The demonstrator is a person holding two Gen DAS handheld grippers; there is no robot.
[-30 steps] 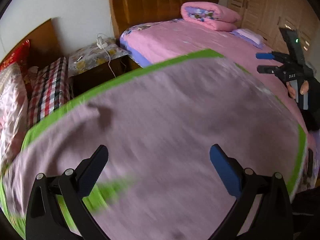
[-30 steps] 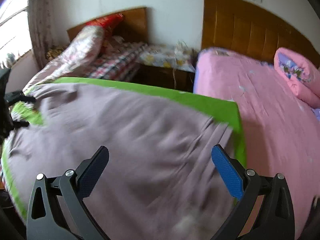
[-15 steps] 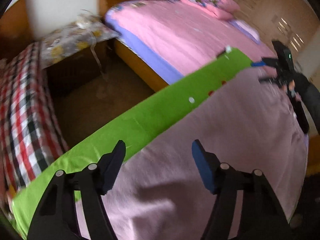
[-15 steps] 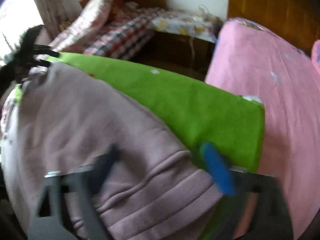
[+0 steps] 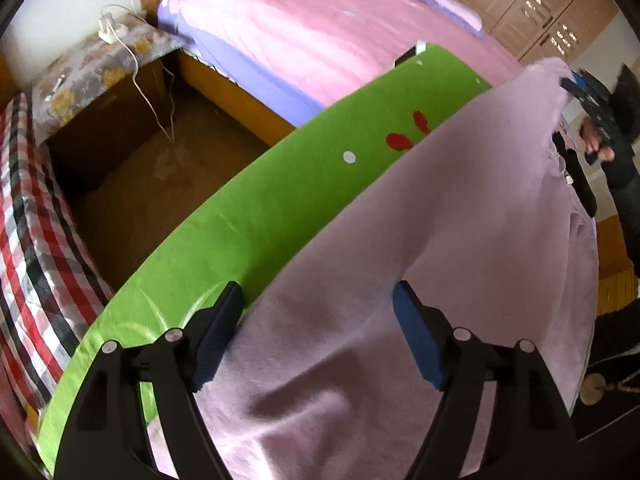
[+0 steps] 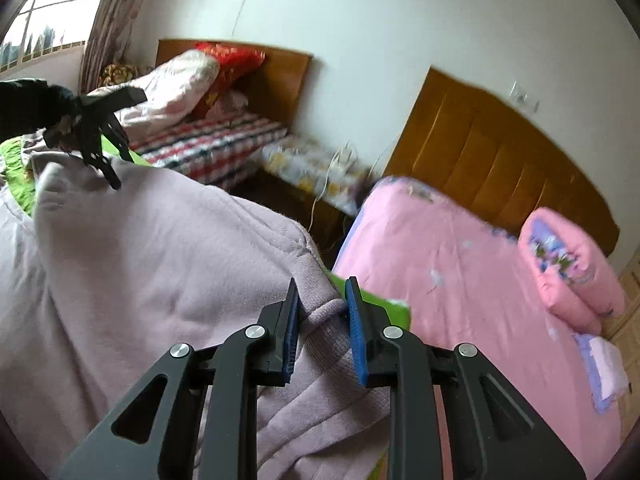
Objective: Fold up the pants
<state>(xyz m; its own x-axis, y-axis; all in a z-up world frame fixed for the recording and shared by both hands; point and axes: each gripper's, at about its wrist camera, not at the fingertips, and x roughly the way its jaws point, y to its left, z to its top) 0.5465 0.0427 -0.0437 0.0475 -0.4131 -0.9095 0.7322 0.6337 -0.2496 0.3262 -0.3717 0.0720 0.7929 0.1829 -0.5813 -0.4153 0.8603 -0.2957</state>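
Since half a second back we've closed the right gripper (image 6: 321, 316) down on the ribbed cuff of the pants (image 6: 160, 280); its blue pads (image 6: 291, 332) were blurred and wide apart then, and now they pinch that knitted edge at lower centre of the right wrist view. Our left gripper (image 5: 318, 312) hasn't really changed: jaws spread wide, pale lilac fabric running between and under them, nothing squeezed as far as we can see.

So the pants are draped across the green board (image 5: 248, 216), filling the lower right of the left wrist view and the lower left of the right one. Green shows as a band along the upper left side of the fabric, with a red splotch and a white dot on it.

Upper right of the left view you can spot the right gripper (image 5: 592, 100) at the far end of the cloth. Behind everything sits the pink bed (image 5: 340, 28), with the plaid bed (image 5: 36, 216) down the left edge.
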